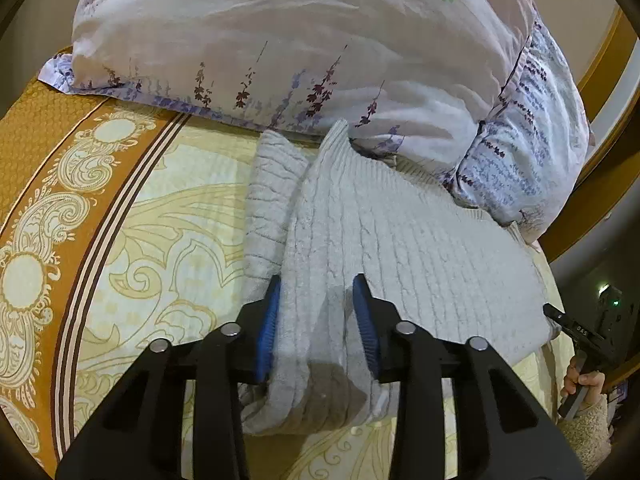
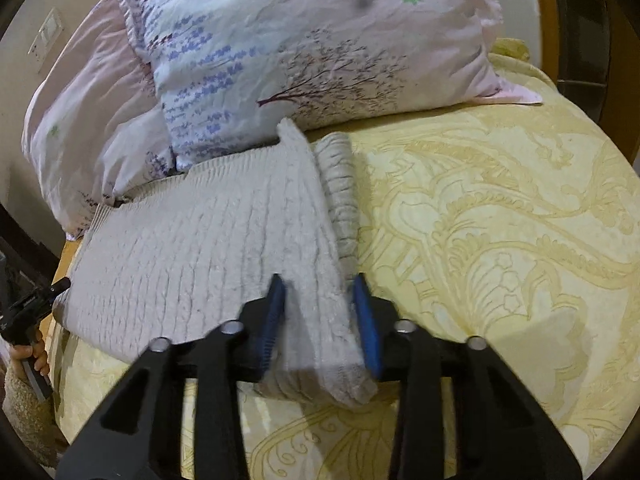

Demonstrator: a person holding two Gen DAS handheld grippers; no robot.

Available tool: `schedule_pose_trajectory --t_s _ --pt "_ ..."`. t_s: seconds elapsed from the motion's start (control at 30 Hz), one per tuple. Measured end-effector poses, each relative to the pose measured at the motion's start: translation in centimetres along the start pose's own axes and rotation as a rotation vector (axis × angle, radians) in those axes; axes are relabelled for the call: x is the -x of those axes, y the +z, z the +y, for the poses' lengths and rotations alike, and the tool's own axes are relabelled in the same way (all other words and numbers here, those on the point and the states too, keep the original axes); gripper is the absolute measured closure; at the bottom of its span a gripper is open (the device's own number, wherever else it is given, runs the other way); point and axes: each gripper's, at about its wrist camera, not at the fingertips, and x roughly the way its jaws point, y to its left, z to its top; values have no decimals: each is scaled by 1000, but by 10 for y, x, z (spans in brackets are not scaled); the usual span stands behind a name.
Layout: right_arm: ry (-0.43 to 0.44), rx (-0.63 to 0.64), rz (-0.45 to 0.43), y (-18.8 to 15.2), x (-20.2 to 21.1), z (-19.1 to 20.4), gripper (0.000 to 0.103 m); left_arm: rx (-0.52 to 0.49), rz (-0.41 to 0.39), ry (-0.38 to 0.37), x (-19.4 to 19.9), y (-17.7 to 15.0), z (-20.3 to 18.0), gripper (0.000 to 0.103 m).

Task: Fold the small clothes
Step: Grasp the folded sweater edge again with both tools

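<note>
A pale grey cable-knit sweater (image 1: 400, 248) lies on the bed, its body spread flat with one side folded over a sleeve (image 1: 272, 200). It also shows in the right wrist view (image 2: 208, 248), sleeve (image 2: 340, 184) at its right edge. My left gripper (image 1: 318, 312) is open, its blue pads either side of the sweater's folded edge. My right gripper (image 2: 320, 312) is open too, straddling the sweater's folded edge on its side. The knit lies between both pairs of jaws, not pinched.
Floral pillows (image 1: 280, 40) (image 2: 312, 40) lie right behind the sweater. The yellow patterned bedspread (image 1: 168, 220) (image 2: 500, 220) has an orange border (image 1: 44, 184). A wooden bed frame (image 1: 600, 92) runs at the right. The other hand-held gripper shows at each view's edge (image 1: 576, 332) (image 2: 28, 312).
</note>
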Motion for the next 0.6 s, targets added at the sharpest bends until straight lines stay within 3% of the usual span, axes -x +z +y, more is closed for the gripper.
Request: schedule_pose_trajectory --t_s 0.03,0.1,0.43,0.6 --pt "-8 11 -12 0 2 2 84 3 4 -2 0 -1 1 76" --pt "-3 5 -25 0 6 1 89 10 10 -6 -1 -2 2 94" --pt "42 -25 -122 -7 43 5 96 20 -24 -89 32 -6 7 96" --pt "20 -56 -109 -26 49 -2 96 26 -3 -107 35 -16 14 96"
